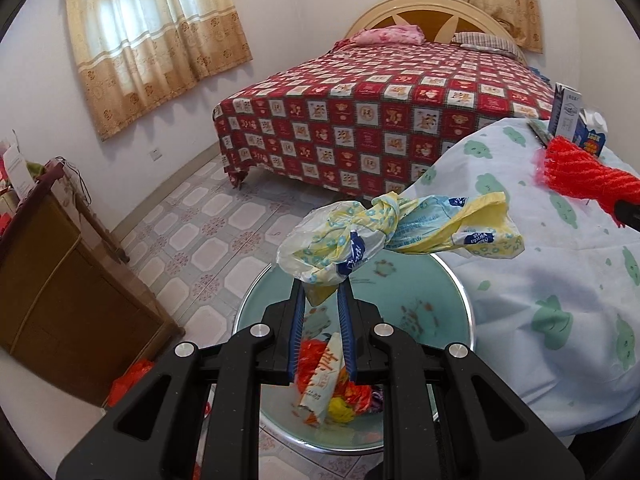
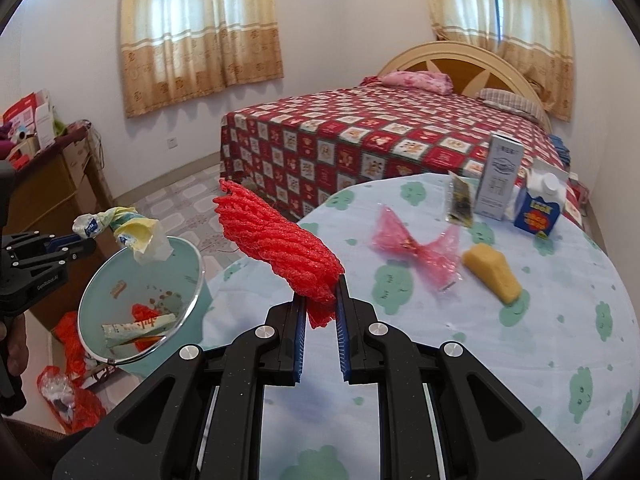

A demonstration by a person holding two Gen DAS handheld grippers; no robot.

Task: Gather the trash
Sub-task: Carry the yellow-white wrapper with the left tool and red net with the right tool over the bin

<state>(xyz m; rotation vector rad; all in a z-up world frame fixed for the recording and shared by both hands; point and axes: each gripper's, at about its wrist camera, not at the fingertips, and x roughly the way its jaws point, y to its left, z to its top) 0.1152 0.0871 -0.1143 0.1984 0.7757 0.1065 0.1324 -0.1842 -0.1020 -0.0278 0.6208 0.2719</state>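
Left wrist view: the left gripper [image 1: 323,286] has its blue ribbed jaws clenched on the tail of a knotted plastic wrapper [image 1: 384,236], a thin, crinkled film in yellow, white and blue, twisted at its middle. The wrapper sticks out ahead of the jaws and hangs above the trash bin [image 1: 456,280], a round pale-green pail with a shiny metal rim. Inside it, below the jaws, lie a paper packet and crumpled red and yellow scraps. To the right of the jaws bulges the desk [image 1: 560,272], covered in a soft pale-blue cloth with green blobs. Far ahead stands a bed under a red checked cover.

Right wrist view: the right gripper [image 2: 321,298] is clamped on the lower end of a red foam net [image 2: 280,248], a ribbed, spongy mesh sleeve rising up and left from the jaws. Right of the jaws, on the desk, lie a crinkled pink wrapper [image 2: 420,248], a yellow sponge wedge [image 2: 494,274], a blue milk carton [image 2: 538,208] and a tall white box [image 2: 498,180]. The bin is left of the jaws, beside the desk edge.
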